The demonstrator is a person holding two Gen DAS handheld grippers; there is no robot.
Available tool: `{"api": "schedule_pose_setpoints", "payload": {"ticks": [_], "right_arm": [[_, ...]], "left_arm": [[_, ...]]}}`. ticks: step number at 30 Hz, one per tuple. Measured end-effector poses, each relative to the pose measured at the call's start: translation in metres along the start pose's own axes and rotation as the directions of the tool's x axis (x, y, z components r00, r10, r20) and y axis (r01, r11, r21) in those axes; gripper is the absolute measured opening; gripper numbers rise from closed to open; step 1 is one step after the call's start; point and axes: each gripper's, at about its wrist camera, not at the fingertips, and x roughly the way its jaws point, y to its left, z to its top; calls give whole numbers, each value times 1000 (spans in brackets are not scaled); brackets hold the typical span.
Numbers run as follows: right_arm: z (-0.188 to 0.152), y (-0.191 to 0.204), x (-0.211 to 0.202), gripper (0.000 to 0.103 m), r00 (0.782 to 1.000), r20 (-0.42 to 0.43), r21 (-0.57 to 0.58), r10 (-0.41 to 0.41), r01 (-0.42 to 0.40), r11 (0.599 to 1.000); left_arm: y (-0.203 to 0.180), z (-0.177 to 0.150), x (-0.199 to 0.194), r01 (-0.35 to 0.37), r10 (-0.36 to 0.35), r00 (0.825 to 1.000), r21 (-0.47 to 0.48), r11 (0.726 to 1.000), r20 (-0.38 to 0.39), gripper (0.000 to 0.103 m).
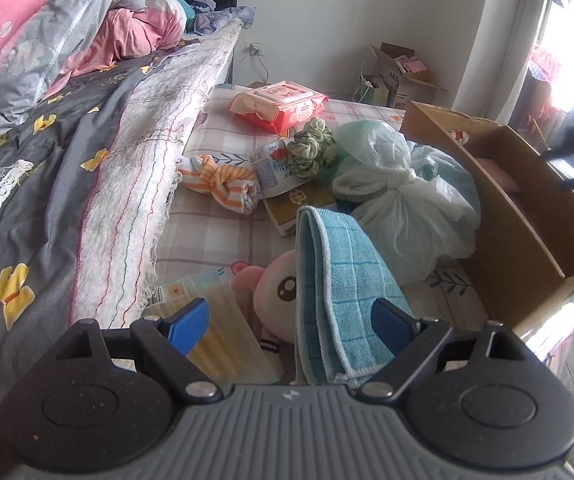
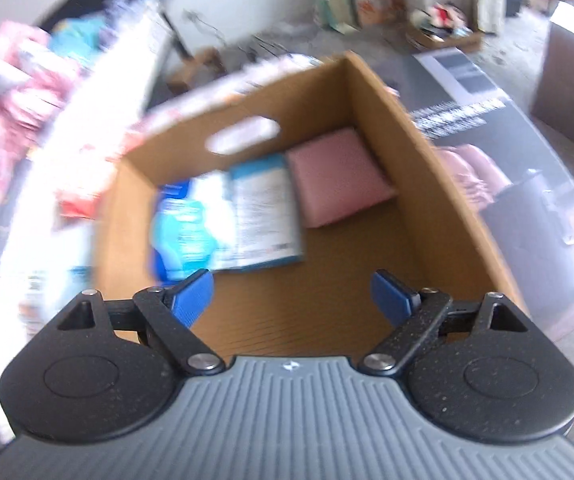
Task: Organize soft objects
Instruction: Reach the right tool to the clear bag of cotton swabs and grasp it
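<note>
wet-wipes pack (image 1: 278,105), tied plastic bag (image 1: 391,184)

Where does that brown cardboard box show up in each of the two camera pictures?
Left wrist view: the cardboard box stands at the right edge, beside the tied plastic bag; little of its inside shows.
Right wrist view: the cardboard box fills the centre, seen from above, with a blue-and-white packet inside.
Shared landmark: the pink pad in the box's far corner, glimpsed in the left view too.
</note>
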Motion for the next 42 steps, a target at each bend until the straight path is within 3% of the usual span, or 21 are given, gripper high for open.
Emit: {"api": "schedule_pose_setpoints", "payload": {"ticks": [3, 6, 9, 13, 15, 18, 20, 22, 25, 27, 31, 37, 42], "right_arm": [[-19, 23, -31, 86, 986, 19, 2, 167, -167, 986], [-43, 57, -44, 86, 947, -19, -26, 321, -321, 947], [-67, 98, -40, 82, 876, -111, -23, 469, -474, 880], [-103, 165, -19, 65, 749, -264, 4, 608, -629, 777], [-124, 203, -9, 58, 692, -346, 7, 634, -674, 739], [-153, 256, 7, 49, 649, -456, -8, 609, -688, 726], [-171, 281, 23, 45, 650, -511, -31, 562, -668, 743], [-186, 299, 38, 43, 672, -546, -70, 500, -631, 773], [-201, 315, 58, 38, 735, -553, -170, 393, -561, 810], [-206, 324, 62, 33, 750, -556, -211, 360, -546, 811], [-208, 341, 61, 34, 809, -509, -331, 295, -500, 800], [-207, 338, 61, 32, 824, -499, -374, 270, -485, 790], [-204, 314, 55, 32, 862, -450, -409, 235, -432, 803]], "left_arm": [[3, -7, -2, -12, 12, 1000, 0, 1000, -7, 89], [12, -16, -4, -28, 28, 999, -26, 999, -15, 89], [21, -26, -5, -61, 60, 998, -54, 997, -16, 89], [31, -38, -4, -90, 89, 996, -83, 992, -15, 81], [36, -42, -1, -110, 108, 994, -91, 990, -22, 74], [41, -48, 7, -152, 150, 988, -89, 984, -31, 60], [47, -51, 12, -174, 171, 985, -95, 980, -35, 55], [52, -51, 18, -189, 185, 982, -100, 977, -42, 50], [59, -52, 29, -201, 196, 979, -100, 975, -58, 49], [61, -53, 36, -201, 194, 978, -101, 974, -75, 49], [62, -54, 44, -191, 183, 980, -101, 976, -80, 50], [58, -57, 48, -147, 135, 985, -112, 983, -106, 50], [49, -62, 44, -121, 111, 988, -80, 989, -111, 50]]}}
